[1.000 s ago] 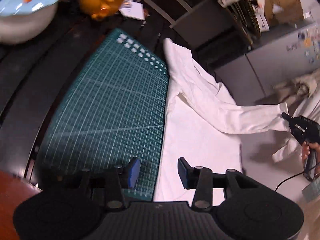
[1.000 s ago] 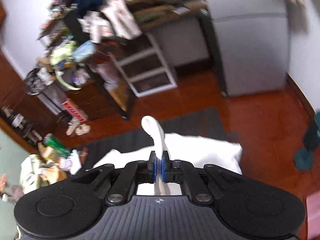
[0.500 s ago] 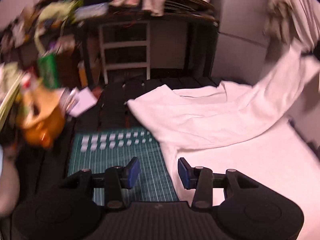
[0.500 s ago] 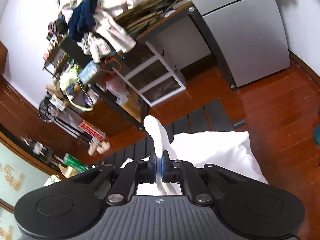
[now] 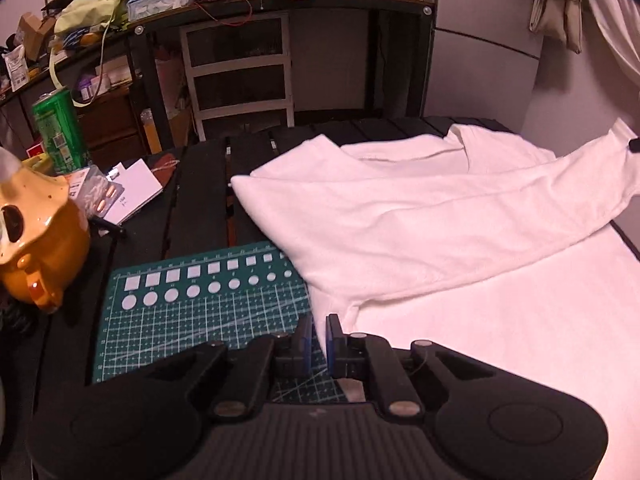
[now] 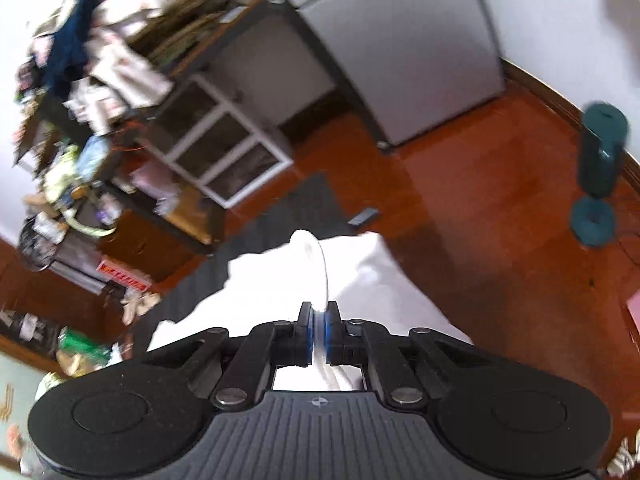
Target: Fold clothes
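The white shirt (image 5: 420,216) lies spread on the dark slatted counter (image 5: 200,184), one sleeve folded across its chest and its near edge overlapping a green cutting mat (image 5: 192,312) printed with white squares, circles and a grid. The left claw (image 5: 316,340) is closing on the shirt's edge at the mat, the cloth between its blue pads. The right claw (image 6: 318,334) is pinched tight on a fold of white sleeve. A green can (image 5: 58,132) beside an orange pot (image 5: 40,240) carries print too small to read.
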The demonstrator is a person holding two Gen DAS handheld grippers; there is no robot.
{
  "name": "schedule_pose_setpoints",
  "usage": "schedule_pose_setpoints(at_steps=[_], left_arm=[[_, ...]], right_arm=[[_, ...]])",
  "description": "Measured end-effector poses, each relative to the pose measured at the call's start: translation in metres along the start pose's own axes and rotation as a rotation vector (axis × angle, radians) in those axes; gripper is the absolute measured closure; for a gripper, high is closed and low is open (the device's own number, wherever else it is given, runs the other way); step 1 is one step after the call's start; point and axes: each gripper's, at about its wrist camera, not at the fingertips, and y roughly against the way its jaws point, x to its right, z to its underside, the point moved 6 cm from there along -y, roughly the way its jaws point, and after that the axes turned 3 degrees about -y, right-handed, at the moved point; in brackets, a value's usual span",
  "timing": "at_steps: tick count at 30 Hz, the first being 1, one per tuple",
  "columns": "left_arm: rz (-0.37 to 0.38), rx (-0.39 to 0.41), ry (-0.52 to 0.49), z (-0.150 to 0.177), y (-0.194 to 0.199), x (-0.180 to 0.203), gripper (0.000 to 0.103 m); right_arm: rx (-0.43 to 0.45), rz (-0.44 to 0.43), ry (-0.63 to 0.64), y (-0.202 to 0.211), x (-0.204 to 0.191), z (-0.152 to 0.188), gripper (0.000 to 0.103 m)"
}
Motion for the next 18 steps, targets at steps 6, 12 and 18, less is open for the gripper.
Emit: schedule_pose_setpoints(at_steps=[6,12,18], left_arm=[[0.053,-0.011,0.072,0.009,0.010,-0.006,0.096],[0.097,0.002,0.121,0.014,0.029,-0.012,0.095],[0.135,0.017,0.174,0.017,0.041,-0.016,0.095]], right_arm=[[-0.014,0.070,0.028,-0.014,0.011,0.004,0.094],[-0.017,-0.035,0.025,-0.005,-0.023,0.014,0.098],[-0.079,-0.145,0.182,-0.018,-0.135,0.045,0.098]])
